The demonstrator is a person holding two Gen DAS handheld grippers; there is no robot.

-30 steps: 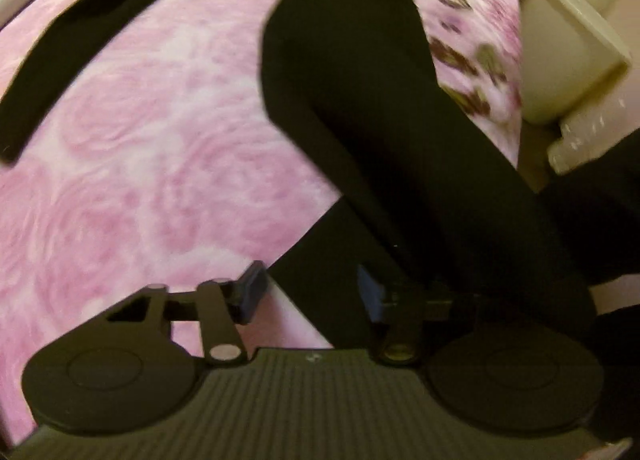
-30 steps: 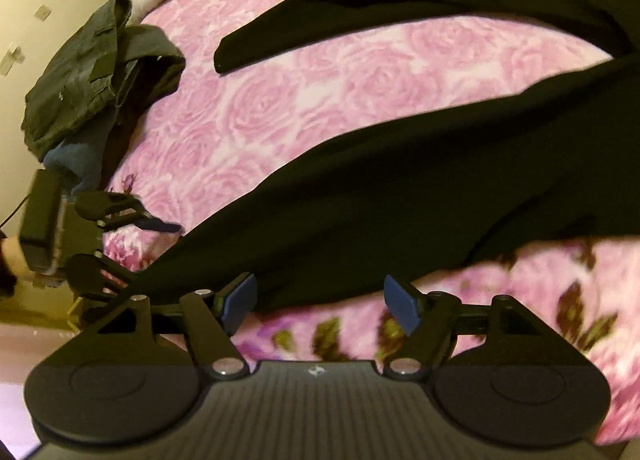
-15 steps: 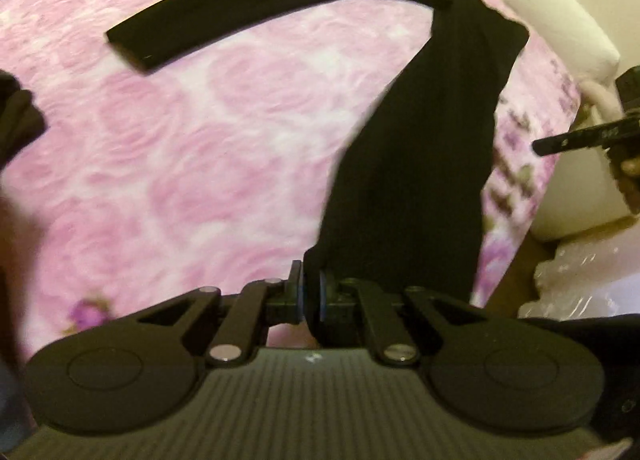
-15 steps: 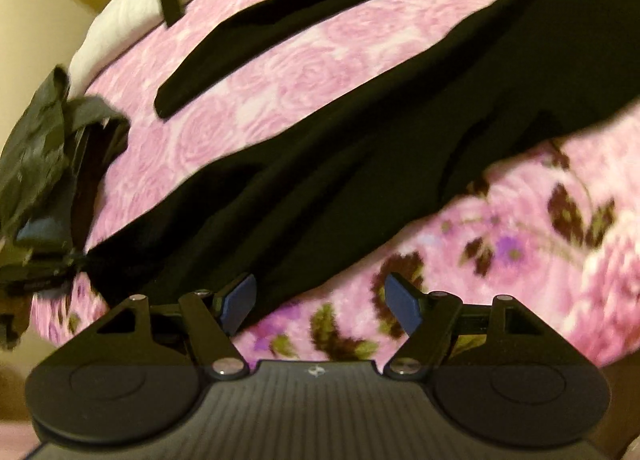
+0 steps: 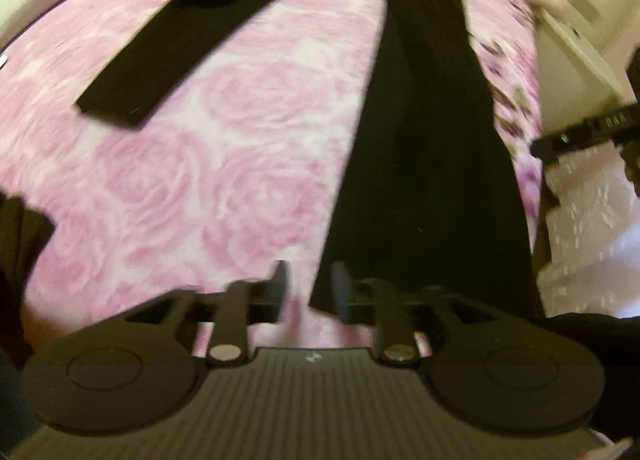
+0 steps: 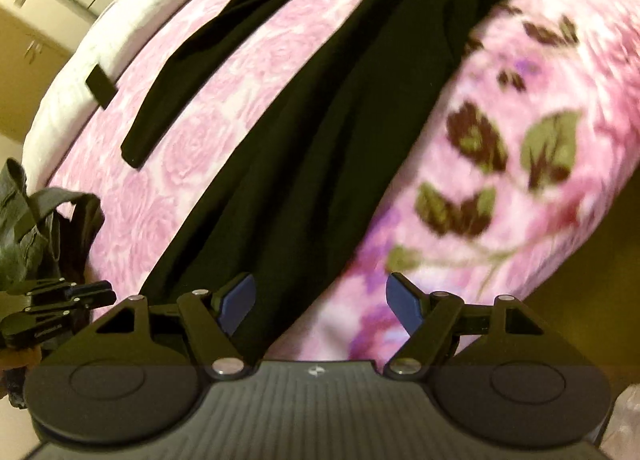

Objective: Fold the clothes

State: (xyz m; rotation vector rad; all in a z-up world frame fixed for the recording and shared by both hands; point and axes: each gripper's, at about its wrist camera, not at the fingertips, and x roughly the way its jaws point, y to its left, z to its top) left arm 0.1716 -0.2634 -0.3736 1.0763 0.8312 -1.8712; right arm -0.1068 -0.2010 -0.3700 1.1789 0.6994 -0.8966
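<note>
Two black trouser legs of one garment (image 5: pixel 432 164) lie spread in a V on the pink rose-print bedspread (image 5: pixel 224 188), one leg running from 12 o'clock down to the left gripper (image 5: pixel 308 292), the other ending at 10 o'clock. Half a second ago this gripper's blue pads were pinched on the near hem; they now stand slightly parted, blurred, with the hem just beside the right pad. The right gripper (image 6: pixel 320 300) remains spread wide and empty over the same leg, suggesting the leg was laid out, not yet folded.
</note>
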